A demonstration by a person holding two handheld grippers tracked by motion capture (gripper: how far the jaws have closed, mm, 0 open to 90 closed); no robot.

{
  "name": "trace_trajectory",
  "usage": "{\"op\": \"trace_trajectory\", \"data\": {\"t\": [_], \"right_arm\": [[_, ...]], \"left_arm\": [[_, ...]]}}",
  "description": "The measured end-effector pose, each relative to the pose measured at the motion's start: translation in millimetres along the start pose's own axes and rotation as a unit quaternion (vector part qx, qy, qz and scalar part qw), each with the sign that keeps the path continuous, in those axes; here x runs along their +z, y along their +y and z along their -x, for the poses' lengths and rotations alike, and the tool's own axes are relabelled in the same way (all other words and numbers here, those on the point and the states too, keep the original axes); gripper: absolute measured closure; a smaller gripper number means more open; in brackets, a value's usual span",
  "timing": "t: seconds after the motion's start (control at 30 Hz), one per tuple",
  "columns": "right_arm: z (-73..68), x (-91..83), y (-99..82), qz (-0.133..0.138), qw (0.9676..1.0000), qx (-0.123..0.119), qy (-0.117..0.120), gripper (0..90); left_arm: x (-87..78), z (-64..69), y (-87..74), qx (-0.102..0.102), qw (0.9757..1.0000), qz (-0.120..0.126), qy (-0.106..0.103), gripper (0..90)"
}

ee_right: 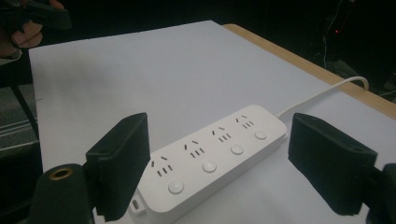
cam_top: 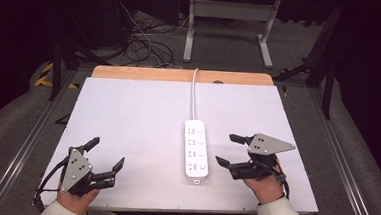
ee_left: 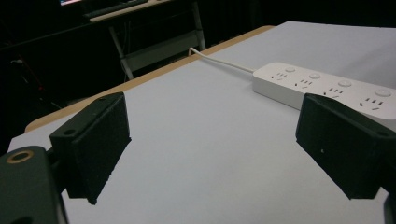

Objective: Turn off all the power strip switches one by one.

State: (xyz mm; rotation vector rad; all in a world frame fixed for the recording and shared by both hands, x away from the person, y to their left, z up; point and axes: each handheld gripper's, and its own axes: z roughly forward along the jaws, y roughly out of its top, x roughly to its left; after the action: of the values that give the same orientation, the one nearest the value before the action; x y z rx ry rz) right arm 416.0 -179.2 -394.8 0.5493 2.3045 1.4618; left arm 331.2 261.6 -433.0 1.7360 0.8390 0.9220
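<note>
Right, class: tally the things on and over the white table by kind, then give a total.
Power strip: 1
Cable, running off the far edge: 1
Left gripper and right gripper, both open and empty: 2
Total: 4

White four-socket power strip (cam_top: 196,148), flat on white tabletop, centre-right of frame. Lengthwise toward far edge. Cord (cam_top: 194,95) trailing upward.

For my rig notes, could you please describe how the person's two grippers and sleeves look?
Both the left gripper and the right gripper are black, each with two blocky flat-faced jaws and a grey three-cornered plate dotted with holes. A black cable trails from each. The sleeves at both wrists are cream-coloured.
</note>
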Motion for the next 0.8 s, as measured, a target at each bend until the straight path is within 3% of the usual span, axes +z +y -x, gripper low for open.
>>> {"op": "trace_trajectory", "data": {"t": [0.7,0.73,0.8], "right_arm": [[-8.1,40.3,19.0,-0.019,0.9988,-0.012,0.044,25.2],[-8.0,40.7,18.9,-0.02,0.9986,-0.011,0.047,26.7],[-5.0,39.2,17.9,-0.021,0.9979,0.004,0.061,38.7]], "left_arm": [[-0.7,-0.4,0.0,-0.002,1.0,-0.002,-0.002,10.6],[-0.8,-0.5,0.1,-0.002,1.0,-0.003,-0.003,10.6],[-0.9,-0.6,0.0,-0.003,1.0,-0.003,-0.003,10.7]]}}
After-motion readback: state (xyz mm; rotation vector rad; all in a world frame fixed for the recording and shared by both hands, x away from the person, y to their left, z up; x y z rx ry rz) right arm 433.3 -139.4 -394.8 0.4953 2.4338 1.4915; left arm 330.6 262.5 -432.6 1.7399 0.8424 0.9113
